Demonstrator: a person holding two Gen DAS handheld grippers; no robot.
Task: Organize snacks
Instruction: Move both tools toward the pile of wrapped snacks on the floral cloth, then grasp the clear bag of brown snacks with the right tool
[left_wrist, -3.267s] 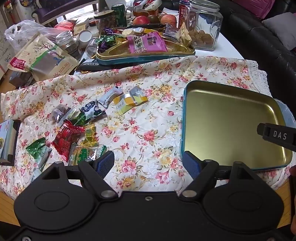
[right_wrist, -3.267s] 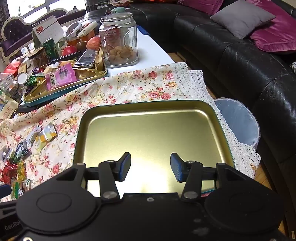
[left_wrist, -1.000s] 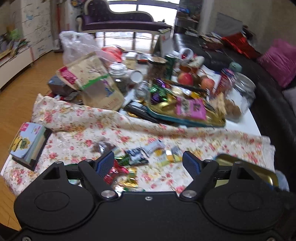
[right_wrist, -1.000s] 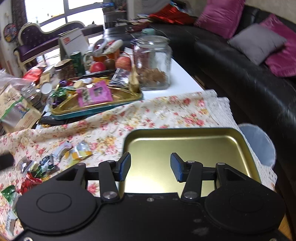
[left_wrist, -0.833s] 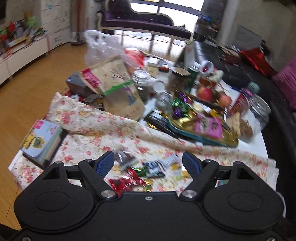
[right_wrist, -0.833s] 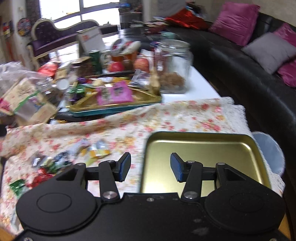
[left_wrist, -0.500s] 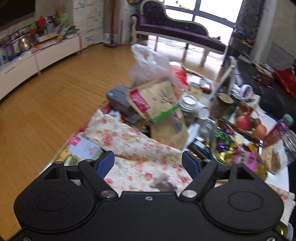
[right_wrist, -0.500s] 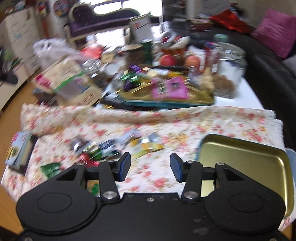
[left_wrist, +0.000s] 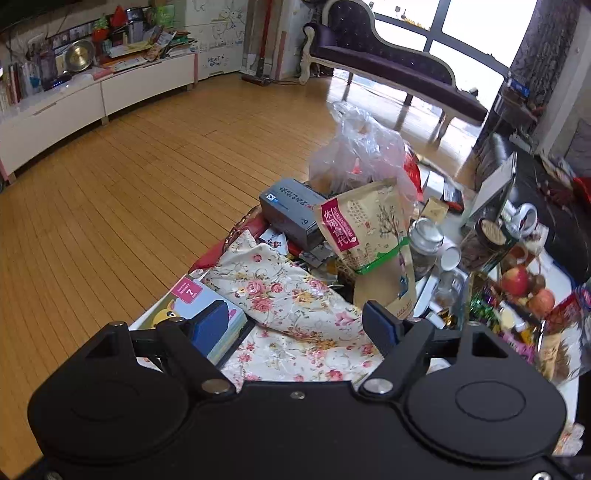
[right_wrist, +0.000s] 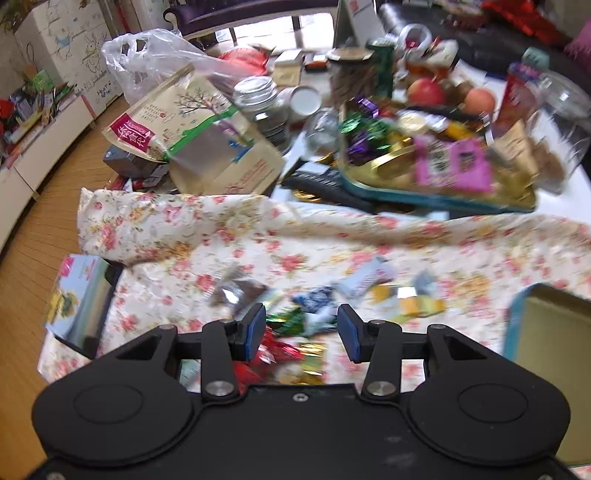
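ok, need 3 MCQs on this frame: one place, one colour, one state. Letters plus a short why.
1. Where do the loose wrapped snacks lie?
A. on the floral cloth
B. in the empty gold tin
C. on the wooden floor

2. What colour is the flat packet in the full snack tray?
A. blue
B. pink
C. white

3. How do the jaws of the right gripper stand?
A. clamped on a candy
B. apart, nothing between the pads
C. shut together

Answers:
1 A: the wrappers are scattered on the cloth, left of the empty gold tin.
2 B: the packet shows pink against the gold tray.
3 B: a clear gap separates the blue pads, with the candies lying on the cloth beyond them.
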